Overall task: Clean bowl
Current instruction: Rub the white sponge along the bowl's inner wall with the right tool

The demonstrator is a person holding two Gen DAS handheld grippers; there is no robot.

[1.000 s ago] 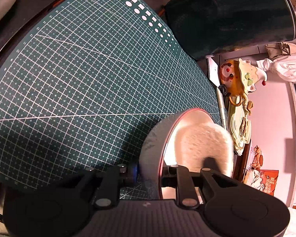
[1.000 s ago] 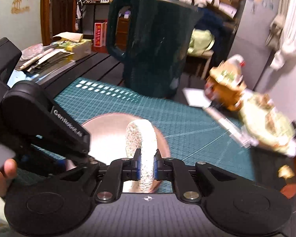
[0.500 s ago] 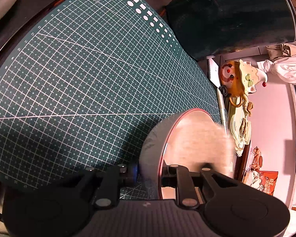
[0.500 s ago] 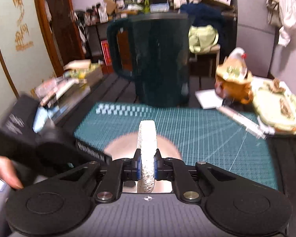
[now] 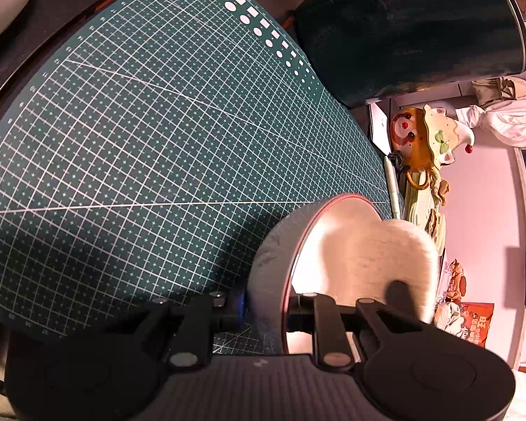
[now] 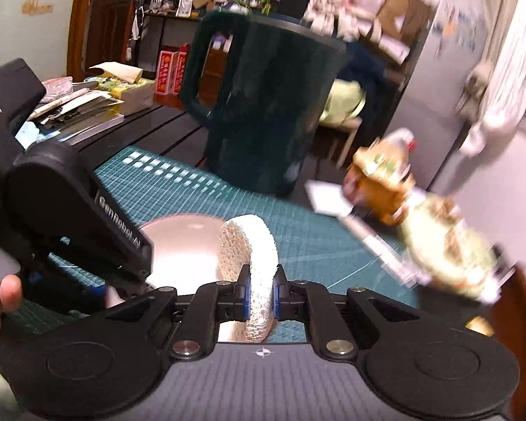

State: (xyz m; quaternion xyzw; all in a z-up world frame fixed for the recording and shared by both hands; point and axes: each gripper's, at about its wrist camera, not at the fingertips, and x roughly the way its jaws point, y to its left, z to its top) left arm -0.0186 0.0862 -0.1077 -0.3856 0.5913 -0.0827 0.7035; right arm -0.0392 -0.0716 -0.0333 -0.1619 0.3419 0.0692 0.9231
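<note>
Dark tabletop point(image 6: 157, 122) is carrying a green mat point(image 5: 157, 158); a big dark jug point(image 6: 263, 105) is standing at its far edge, a toy point(image 5: 424, 140) lying beside. Bowl point(image 5: 273, 263) is sitting on the mat, left gripper point(image 5: 263, 315) fingers pinching its rim. Right gripper point(image 6: 262, 294) fingers are pinching a sponge point(image 6: 252, 245) inside the bowl, partly blocking it.

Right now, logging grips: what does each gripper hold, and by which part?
Left gripper clamps the bowl by its rim; right gripper pinches the sponge near its lower end.
</note>
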